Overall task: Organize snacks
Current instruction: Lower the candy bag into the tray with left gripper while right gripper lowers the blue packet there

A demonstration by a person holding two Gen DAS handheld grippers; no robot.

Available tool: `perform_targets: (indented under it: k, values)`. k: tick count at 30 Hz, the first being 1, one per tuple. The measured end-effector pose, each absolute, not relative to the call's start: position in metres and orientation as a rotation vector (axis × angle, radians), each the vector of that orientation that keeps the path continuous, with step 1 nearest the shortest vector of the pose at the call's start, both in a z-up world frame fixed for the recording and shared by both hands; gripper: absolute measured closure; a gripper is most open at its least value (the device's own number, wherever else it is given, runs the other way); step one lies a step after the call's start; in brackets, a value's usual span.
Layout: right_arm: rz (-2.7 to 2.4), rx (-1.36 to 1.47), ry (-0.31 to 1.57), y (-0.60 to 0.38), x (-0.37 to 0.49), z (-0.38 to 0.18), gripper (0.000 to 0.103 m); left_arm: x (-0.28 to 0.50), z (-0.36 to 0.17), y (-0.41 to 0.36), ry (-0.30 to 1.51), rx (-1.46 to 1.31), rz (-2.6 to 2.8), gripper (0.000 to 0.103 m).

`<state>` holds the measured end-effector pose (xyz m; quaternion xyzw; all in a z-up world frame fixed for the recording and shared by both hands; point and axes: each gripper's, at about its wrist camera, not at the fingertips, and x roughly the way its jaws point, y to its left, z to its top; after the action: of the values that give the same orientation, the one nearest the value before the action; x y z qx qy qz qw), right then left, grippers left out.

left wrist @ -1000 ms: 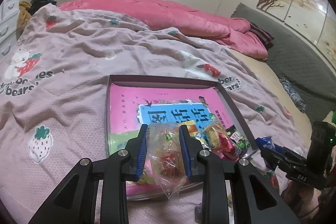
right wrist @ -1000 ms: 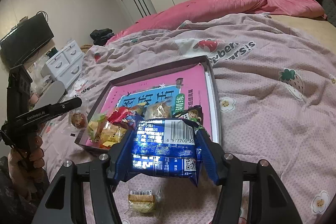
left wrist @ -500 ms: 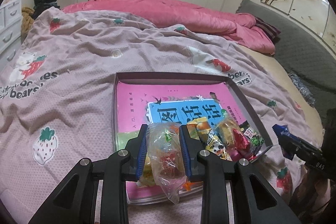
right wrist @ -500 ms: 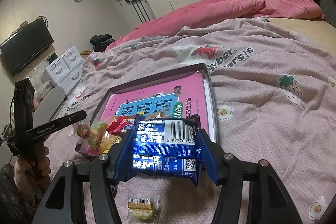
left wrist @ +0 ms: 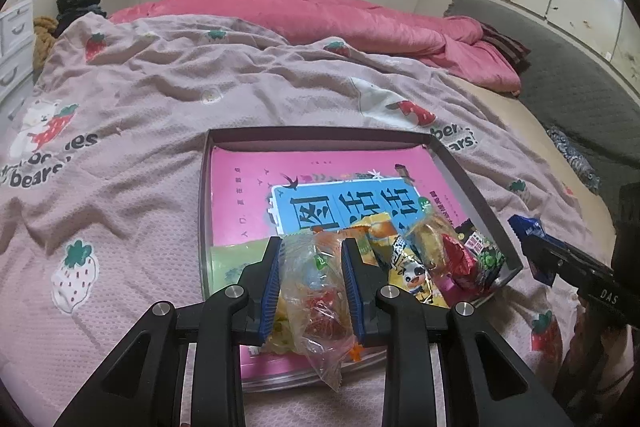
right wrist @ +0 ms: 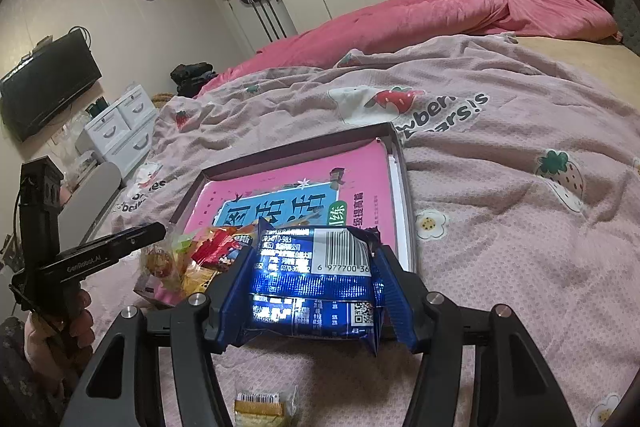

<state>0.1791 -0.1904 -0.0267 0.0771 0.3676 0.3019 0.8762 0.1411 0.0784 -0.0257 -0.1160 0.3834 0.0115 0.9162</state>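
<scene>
Both carry snacks: left gripper [left wrist: 311,283] pinches a clear crinkly candy bag [left wrist: 316,307], right gripper [right wrist: 316,291] a shiny blue packet [right wrist: 316,287]. Next, I'd guess, release into the shallow dark-rimmed box [left wrist: 320,135].

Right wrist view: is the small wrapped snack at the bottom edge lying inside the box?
No. The small wrapped snack lies on the pink blanket, outside the box.

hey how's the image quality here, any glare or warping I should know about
Right wrist view: bright glare patches on the blue foil packet, washing out some print. Both views: strong fisheye bending with dark corners. Left wrist view: evenly lit, the clear candy bag sharp.
</scene>
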Motion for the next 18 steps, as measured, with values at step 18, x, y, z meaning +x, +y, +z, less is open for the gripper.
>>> perform_targets:
  k: [18]
  values:
    - [0.633,0.143,0.763,-0.181,0.192,-0.031,0.043,0.147,-0.037,0.07,0.813,-0.225,-0.005,0.073]
